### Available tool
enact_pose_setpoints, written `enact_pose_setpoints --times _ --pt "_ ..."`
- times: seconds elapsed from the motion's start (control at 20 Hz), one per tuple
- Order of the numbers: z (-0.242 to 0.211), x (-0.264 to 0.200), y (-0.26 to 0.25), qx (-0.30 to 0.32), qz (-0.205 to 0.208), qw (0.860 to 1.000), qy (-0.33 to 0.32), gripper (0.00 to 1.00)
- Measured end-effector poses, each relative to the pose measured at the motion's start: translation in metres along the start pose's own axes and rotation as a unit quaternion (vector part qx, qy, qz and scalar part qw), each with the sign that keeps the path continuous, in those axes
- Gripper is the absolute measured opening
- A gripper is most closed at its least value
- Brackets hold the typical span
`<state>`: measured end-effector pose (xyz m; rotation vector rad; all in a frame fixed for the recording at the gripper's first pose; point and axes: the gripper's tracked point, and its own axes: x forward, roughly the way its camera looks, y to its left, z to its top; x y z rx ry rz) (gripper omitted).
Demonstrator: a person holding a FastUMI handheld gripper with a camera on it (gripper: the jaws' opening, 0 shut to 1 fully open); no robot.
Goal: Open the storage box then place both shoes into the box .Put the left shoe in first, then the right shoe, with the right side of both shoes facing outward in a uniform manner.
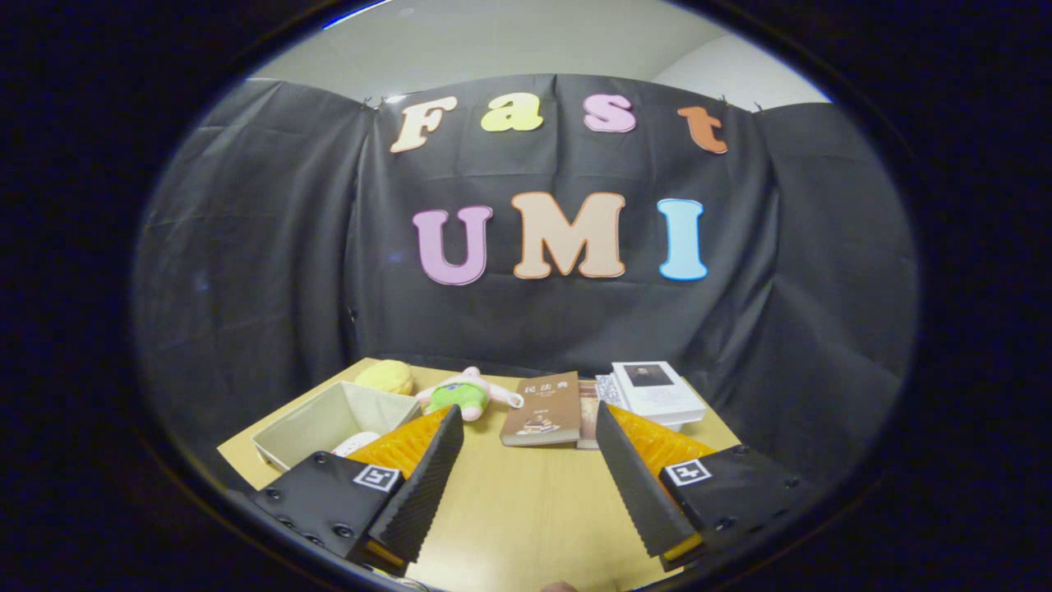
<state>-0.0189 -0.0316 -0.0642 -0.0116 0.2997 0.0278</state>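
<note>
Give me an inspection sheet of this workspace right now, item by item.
Surface: wooden table, bare between the fingers.
Job's things: open storage box beyond the left finger, something white inside, too hidden to name.
Clutter: yellow plush, doll in green, brown book, stack of books, all beyond the fingers.
Grippers: gripper open, fingers apart over the table, holding nothing.
Cables: nothing seen.
Surroundings: black cloth wall behind the table.
</note>
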Motion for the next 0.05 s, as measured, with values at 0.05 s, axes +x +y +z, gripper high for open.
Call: enact_pose_setpoints --times 0.05 --pt "-0.0015 -0.0031 -0.0071 0.005 -0.005 1.0 -0.005 1.0"
